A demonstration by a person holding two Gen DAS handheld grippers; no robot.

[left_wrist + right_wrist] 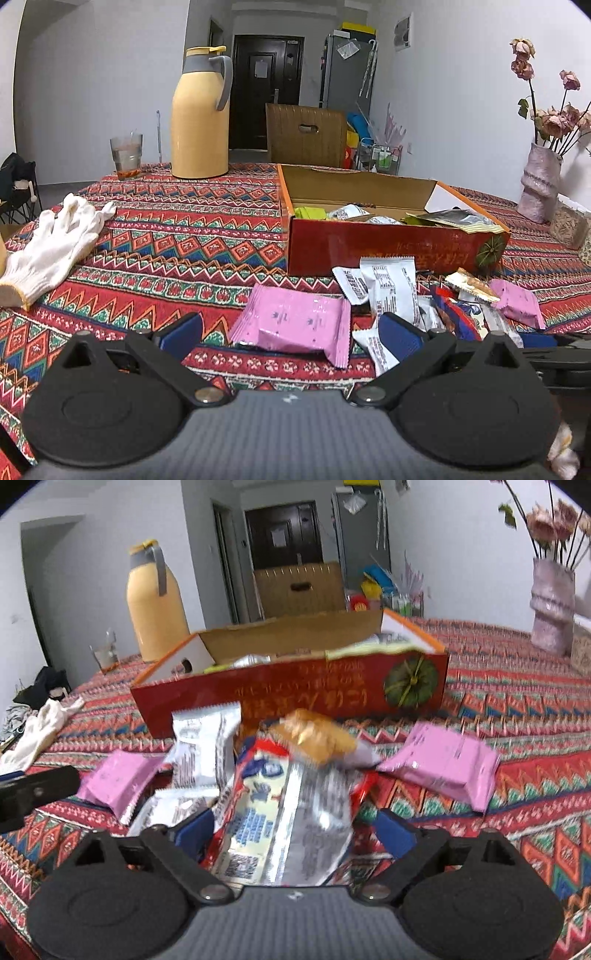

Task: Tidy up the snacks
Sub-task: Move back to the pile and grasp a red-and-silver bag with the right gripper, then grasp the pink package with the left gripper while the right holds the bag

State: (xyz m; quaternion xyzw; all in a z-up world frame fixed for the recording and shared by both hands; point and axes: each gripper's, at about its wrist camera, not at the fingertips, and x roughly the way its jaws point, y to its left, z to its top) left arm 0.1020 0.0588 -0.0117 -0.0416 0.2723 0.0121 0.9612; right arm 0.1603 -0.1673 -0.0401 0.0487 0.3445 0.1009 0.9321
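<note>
Snacks (280, 786) are piled on the tabletop (166, 236) before a red box (388, 247).

The left gripper (291, 334) is held with fingers spread around a pink packet (295, 321), no pad pressing on it. The right gripper (295, 830) is held with fingers apart astride a silver-and-red packet (291, 827); contact cannot be told. More packets are seen inside the box.

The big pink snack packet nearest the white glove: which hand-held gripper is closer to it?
Left. The left hand-held gripper is open around that pink packet; the right hand-held gripper straddles a silver-and-red wrapper beside it.
</note>
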